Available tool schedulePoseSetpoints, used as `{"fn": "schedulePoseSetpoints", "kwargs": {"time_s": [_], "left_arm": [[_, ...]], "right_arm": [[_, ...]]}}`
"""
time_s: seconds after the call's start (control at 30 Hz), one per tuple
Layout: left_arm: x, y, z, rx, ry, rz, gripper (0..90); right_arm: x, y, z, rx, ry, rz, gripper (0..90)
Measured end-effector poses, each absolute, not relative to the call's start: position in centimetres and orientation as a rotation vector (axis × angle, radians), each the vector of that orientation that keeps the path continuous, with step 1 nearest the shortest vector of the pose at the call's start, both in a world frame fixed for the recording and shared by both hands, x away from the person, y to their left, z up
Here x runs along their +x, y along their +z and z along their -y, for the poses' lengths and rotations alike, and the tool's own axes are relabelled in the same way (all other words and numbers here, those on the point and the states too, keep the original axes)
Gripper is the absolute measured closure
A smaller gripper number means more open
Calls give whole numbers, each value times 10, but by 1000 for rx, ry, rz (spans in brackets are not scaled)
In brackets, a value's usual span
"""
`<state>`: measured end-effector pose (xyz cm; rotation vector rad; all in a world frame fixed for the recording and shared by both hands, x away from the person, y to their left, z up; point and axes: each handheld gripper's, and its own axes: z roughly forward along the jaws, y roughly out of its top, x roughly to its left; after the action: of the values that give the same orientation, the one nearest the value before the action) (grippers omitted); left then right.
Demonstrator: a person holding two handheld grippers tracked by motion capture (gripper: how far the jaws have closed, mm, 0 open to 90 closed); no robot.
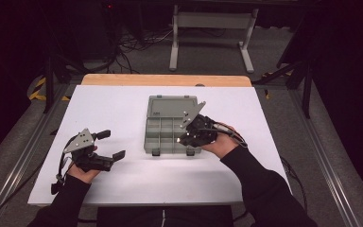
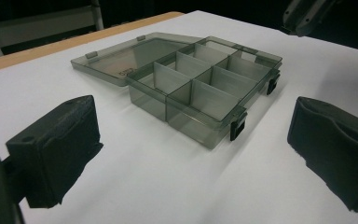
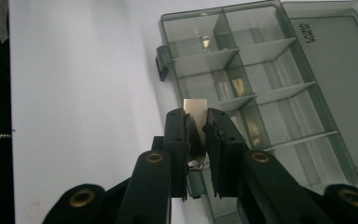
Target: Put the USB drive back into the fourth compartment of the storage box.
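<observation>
A grey see-through compartment box (image 1: 147,142) lies open in the middle of the white table, its lid (image 1: 172,106) flat on the far side. In the left gripper view the box (image 2: 205,93) shows several empty cells and two front latches. My right gripper (image 1: 185,138) hovers over the box's front right part, shut on a thin pale divider plate (image 3: 195,108), with the box (image 3: 261,74) below and beyond it. My left gripper (image 1: 112,144) rests at the table's left, jaws wide open and empty (image 2: 193,140), facing the box.
The white table top (image 1: 123,184) has a wooden strip (image 1: 165,79) along its far edge. Beyond it stand a white metal frame (image 1: 212,21) and floor cables (image 1: 132,45). Dark rails run along both sides of the table.
</observation>
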<state>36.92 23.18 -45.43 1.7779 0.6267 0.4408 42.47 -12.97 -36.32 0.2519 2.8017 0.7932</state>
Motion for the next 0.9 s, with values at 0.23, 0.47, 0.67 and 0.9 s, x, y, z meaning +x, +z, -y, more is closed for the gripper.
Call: {"fn": "schedulePoseSetpoints", "kwargs": {"time_s": [0.23,0.47,0.67,0.9], "left_arm": [[370,-454,-232,1777,443,-628,31],[370,-455,-232,1773,439,-634,30],[370,-455,-232,1775,441,-632,30],[370,-455,-232,1773,440,-632,30]], "right_arm": [[439,-363,136,324,797,-2777,791],[451,-366,141,391,804,-2757,791],[461,-369,144,417,804,-2751,790],[473,-372,151,476,792,-2738,790]]}}
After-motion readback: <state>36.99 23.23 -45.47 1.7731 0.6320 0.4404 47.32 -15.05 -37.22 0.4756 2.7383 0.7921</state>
